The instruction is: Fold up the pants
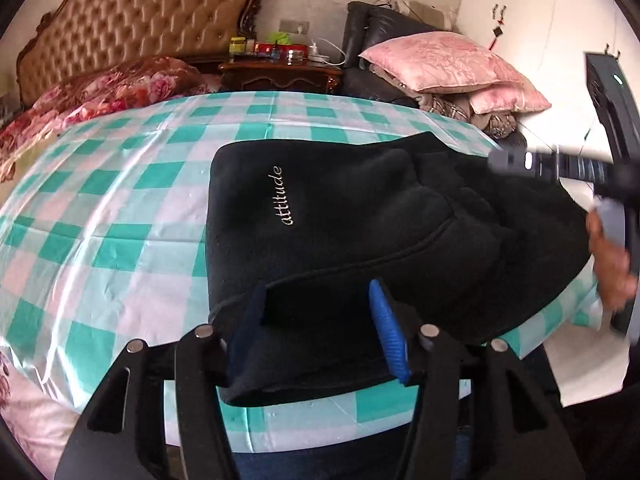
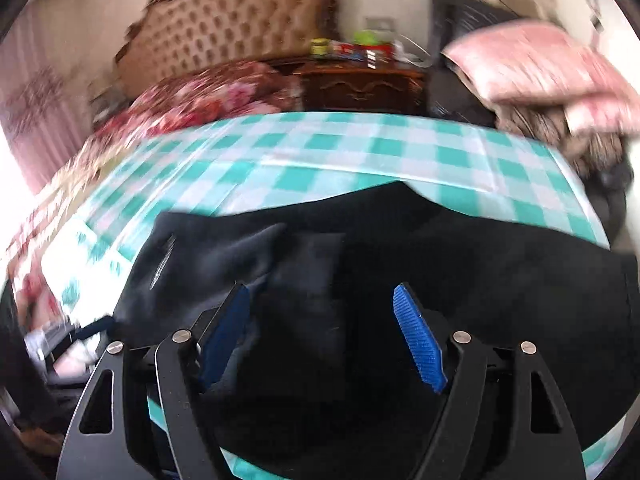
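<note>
Black fleece pants (image 1: pixel 360 224) with white "attitude" lettering lie bunched and partly folded on a green-and-white checked cloth (image 1: pixel 120 208). My left gripper (image 1: pixel 316 320) is open at the near edge of the pants, with a fold of the fabric lying between its blue pads (image 1: pixel 390 336). My right gripper (image 2: pixel 320 332) is open just over the pants (image 2: pixel 440 248), its blue pads (image 2: pixel 418 340) spread apart. The right gripper and the hand holding it also show in the left wrist view (image 1: pixel 560 168), over the right side of the pants. The right wrist view is blurred.
A tufted headboard (image 1: pixel 140 12) and a floral quilt (image 1: pixel 100 92) stand at the back left. A wooden nightstand (image 1: pixel 280 72) with small items is behind. Pink pillows (image 1: pixel 448 60) lie on a dark chair at the back right.
</note>
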